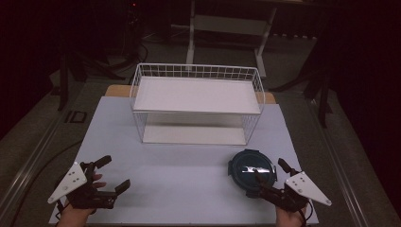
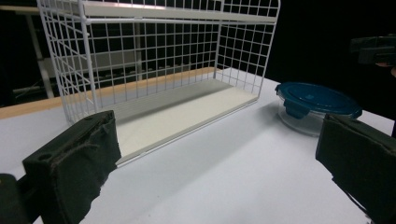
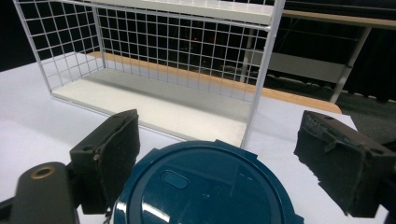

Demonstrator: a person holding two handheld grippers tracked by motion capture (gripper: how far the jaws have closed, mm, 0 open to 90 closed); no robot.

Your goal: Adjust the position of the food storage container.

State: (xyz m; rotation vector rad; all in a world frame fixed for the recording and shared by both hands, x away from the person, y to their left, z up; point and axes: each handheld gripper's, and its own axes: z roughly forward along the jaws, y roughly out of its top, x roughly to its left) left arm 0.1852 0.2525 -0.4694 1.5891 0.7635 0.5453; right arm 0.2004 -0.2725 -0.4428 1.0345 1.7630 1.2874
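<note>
Bench from the high view: one flat white top, one white wire rack with two flat shelves sitting toward the back, long side running left to right. One round container with a dark teal snap-on lid sits near the front right, lid facing up. Left gripper hovers at the front left, jaws spread wide with nothing between them. Right gripper is right at the container's near edge, jaws wide too, one either side of the rim.

Left gripper view: two black padded jaws far apart, bare bench between them. Container off to the right shows a clear glass body under the lid, well apart from the rack.

Right gripper view: the glossy round lid sits low between the two jaws, pads not pressing on it. Rack just behind, thin square mesh.
</note>
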